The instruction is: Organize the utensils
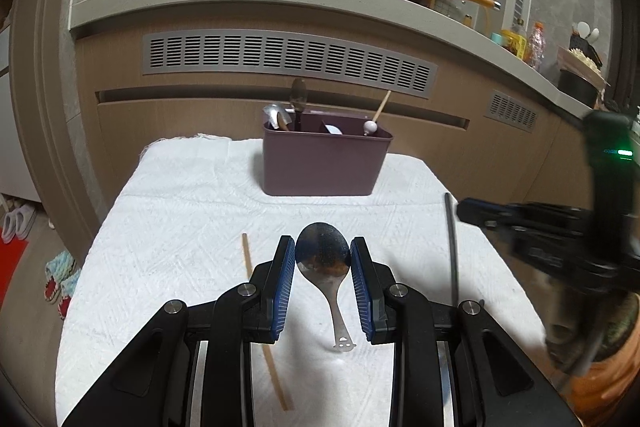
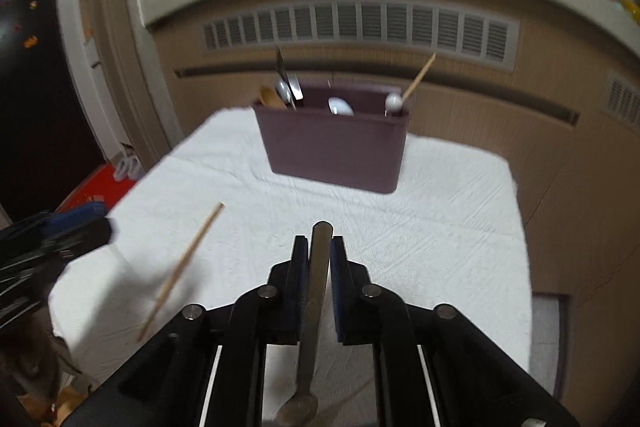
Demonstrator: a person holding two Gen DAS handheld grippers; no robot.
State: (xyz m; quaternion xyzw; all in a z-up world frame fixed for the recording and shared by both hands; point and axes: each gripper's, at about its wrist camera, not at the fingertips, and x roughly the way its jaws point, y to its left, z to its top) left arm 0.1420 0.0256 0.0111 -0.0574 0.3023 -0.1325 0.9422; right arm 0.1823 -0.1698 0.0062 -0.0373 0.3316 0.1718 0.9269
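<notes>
The cloth-covered counter (image 1: 180, 211) is soft and wrinkled, so a utensil that drops here may slide or roll toward an edge. The purple caddy (image 1: 324, 167) stands at the far end of the cloth and looks light. Its compartments already hold spoons and a stick that lean outward, so an incoming handle could strike them or tip the caddy. The right hand-held gripper (image 2: 320, 243) is clamped on the handle of a long metal spoon (image 2: 314, 307), with the bowl hanging behind the pads. That rear weight may swing the handle during insertion. The left hand-held gripper (image 1: 322, 241) straddles the bowl of a steel spoon (image 1: 329, 283) that appears to lie near the front of the cloth. Its blue pads (image 1: 282, 287) sit at or just beside the bowl's rim. Whether they press on it cannot be determined. A curved, polished bowl offers poor purchase and may squirt out under pressure. This spoon is short and reflective, with a pierced handle end. A wooden chopstick (image 1: 262, 323) lies loose just left of the gripper and could be knocked.
</notes>
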